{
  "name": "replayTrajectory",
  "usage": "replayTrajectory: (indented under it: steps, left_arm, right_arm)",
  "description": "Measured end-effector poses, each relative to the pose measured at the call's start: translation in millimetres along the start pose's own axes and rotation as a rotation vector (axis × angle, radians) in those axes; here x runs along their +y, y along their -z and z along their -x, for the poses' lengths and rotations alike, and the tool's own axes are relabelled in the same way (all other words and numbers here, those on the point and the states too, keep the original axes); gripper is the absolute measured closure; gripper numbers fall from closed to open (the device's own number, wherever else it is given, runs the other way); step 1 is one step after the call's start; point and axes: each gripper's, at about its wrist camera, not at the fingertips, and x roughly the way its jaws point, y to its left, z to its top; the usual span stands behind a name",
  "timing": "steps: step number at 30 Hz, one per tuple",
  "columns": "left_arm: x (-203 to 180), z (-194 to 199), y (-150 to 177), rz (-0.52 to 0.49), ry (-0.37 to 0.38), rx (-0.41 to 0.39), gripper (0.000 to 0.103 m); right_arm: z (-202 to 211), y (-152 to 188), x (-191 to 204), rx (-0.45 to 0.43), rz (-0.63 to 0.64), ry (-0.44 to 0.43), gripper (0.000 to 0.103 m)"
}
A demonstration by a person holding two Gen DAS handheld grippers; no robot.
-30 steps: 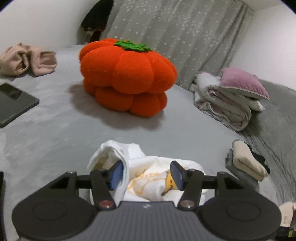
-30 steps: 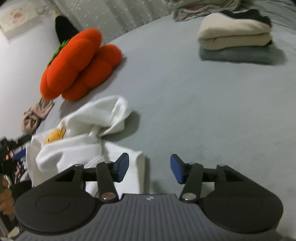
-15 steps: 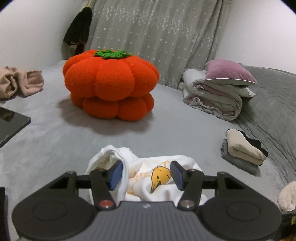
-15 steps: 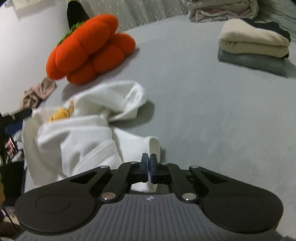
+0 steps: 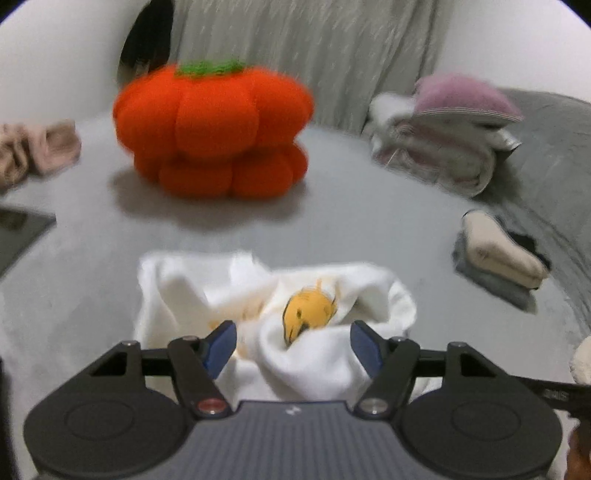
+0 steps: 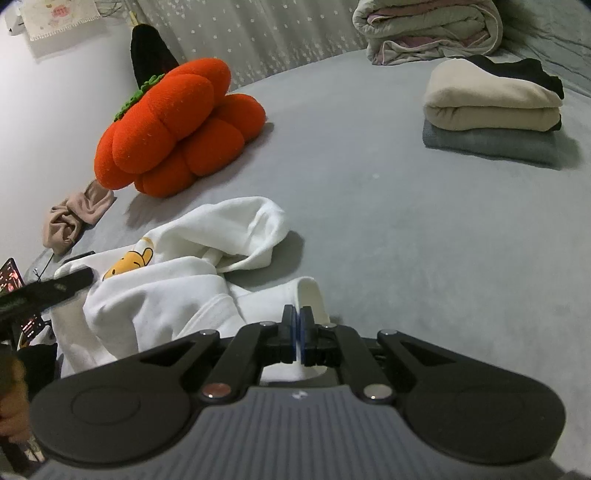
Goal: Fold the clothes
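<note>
A crumpled white sweatshirt (image 5: 306,354) with a yellow cartoon print (image 5: 310,310) lies on the grey bed sheet (image 5: 332,229). My left gripper (image 5: 291,343) hovers over it, blue pads on either side of a raised bunch of cloth; its jaws are closing and the pads do not clearly press the cloth. In the right wrist view the same sweatshirt (image 6: 166,291) spreads to the left. My right gripper (image 6: 297,314) is shut on its near folded edge (image 6: 312,291). The left gripper's black body (image 6: 40,290) shows at the left edge.
An orange pumpkin cushion (image 6: 173,125) stands behind the sweatshirt. A folded stack of beige, grey and black clothes (image 6: 491,114) sits at the right, with a rolled quilt (image 6: 428,29) and pink pillow (image 5: 461,96) beyond. A pinkish garment (image 6: 74,218) and dark tablet (image 5: 18,229) lie left.
My right gripper closed on the sweatshirt's near edge and has stayed shut. My left gripper moved forward and down over the cloth, and its jaws have narrowed a little.
</note>
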Motion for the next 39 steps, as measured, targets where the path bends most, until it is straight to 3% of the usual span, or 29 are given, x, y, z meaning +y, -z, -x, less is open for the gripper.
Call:
replayTrajectory:
  steps: [1, 2, 3, 11, 17, 29, 34, 39]
  left_arm:
    - [2.2, -9.3, 0.3, 0.031, 0.0, 0.023, 0.063]
    - [4.9, -13.8, 1.2, 0.066, 0.004, 0.039, 0.083]
    - [7.8, -16.9, 2.2, 0.101, 0.009, 0.053, 0.087]
    - [30.7, 43.9, -1.8, 0.205, 0.145, -0.033, 0.09]
    - [30.9, 64.7, -1.6, 0.194, 0.228, -0.019, 0.09]
    - [-54.7, 74.3, 42.3, 0.01, 0.435, 0.169, 0.09]
    - [-79.0, 75.6, 61.0, -0.037, 0.497, 0.242, 0.091]
    - [-86.5, 66.3, 78.9, -0.054, 0.521, 0.328, 0.09]
  right_arm:
    - [-0.7, 0.7, 0.5, -0.002, 0.003, 0.001, 0.101]
    - [-1.6, 1.3, 0.8, -0.006, 0.009, 0.007, 0.101]
    - [-2.2, 1.5, 0.9, -0.012, 0.016, 0.015, 0.101]
    - [18.1, -16.4, -24.4, -0.111, -0.045, 0.066, 0.101]
    - [47.8, -34.5, -54.9, -0.219, -0.107, 0.133, 0.101]
    - [99.7, -54.5, -107.8, -0.445, -0.178, 0.381, 0.101]
    - [109.7, -52.9, -123.3, -0.469, -0.207, 0.437, 0.101]
    - [103.8, -52.7, -127.2, -0.429, -0.197, 0.432, 0.1]
